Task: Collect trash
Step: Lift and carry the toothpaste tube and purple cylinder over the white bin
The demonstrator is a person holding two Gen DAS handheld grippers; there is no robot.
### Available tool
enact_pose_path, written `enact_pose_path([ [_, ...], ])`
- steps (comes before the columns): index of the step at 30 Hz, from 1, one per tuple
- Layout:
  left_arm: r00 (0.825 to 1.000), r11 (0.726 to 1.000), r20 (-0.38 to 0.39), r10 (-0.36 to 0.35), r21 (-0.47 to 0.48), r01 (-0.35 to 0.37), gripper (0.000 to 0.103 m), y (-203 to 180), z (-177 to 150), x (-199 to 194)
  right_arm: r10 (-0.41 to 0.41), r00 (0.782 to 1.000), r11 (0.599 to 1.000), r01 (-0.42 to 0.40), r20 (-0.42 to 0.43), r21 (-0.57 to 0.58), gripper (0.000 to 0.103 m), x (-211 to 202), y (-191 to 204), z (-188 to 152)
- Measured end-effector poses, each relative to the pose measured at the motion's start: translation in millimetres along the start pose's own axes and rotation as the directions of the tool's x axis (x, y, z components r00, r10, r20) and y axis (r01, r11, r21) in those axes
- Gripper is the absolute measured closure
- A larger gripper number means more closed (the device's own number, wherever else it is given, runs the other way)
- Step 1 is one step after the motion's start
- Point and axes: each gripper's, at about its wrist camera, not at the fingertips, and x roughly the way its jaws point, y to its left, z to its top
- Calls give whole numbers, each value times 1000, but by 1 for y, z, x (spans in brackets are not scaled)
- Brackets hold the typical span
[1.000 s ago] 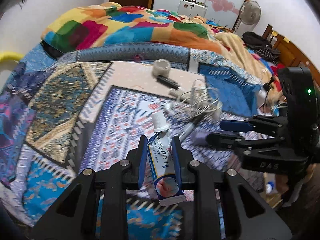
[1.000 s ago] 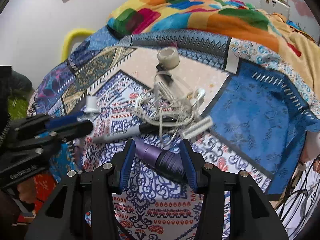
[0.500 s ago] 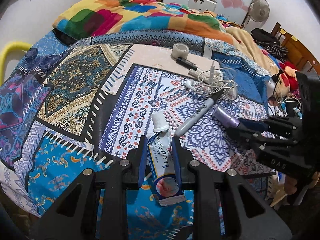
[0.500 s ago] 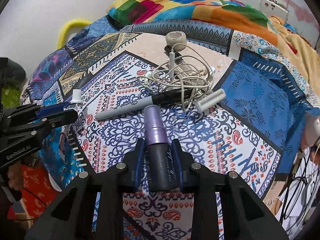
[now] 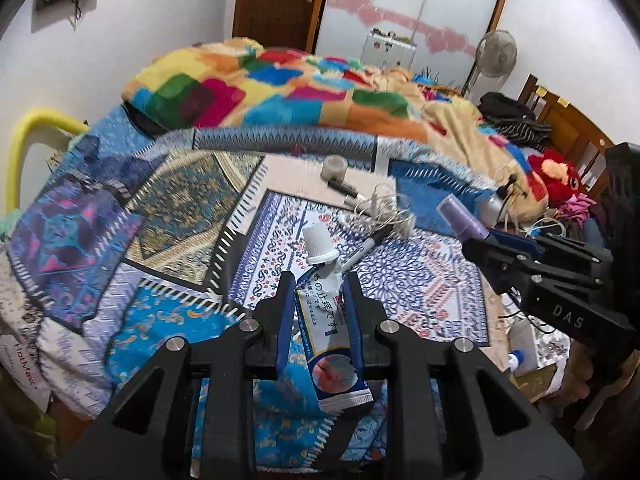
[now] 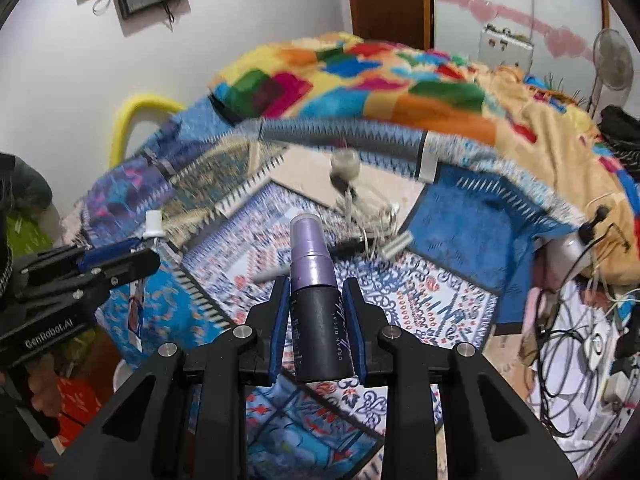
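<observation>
Trash is in hand on both sides: left tool (image 5: 318, 300) clamps a white-capped ointment tube (image 5: 330, 316) and right tool (image 6: 318, 308) clamps a purple spray bottle (image 6: 318, 292), both raised above the bed (image 5: 180, 200), presumably for carrying off. Marker (image 5: 366, 248) and cable tangle (image 5: 380, 210) lie on the bed beyond.
</observation>
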Motion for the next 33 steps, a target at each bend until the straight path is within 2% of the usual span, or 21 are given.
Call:
enact_pose_path([
  [7, 997, 1000, 75, 15, 6, -16, 80, 3, -3, -65, -18, 996, 1000, 20, 88, -18, 78, -53, 33, 6],
  [18, 983, 998, 169, 67, -29, -62, 80, 34, -34, -161, 40, 984, 998, -31, 171, -53, 78, -114, 98, -3],
  [26, 971, 990, 201, 130, -78, -117, 80, 75, -67, -217, 107, 979, 990, -89, 173, -107, 78, -126, 155, -17],
  [33, 963, 976, 186, 194, -132, -172, 80, 123, -108, -253, 169, 974, 979, -148, 152, -141, 78, -130, 206, -32],
])
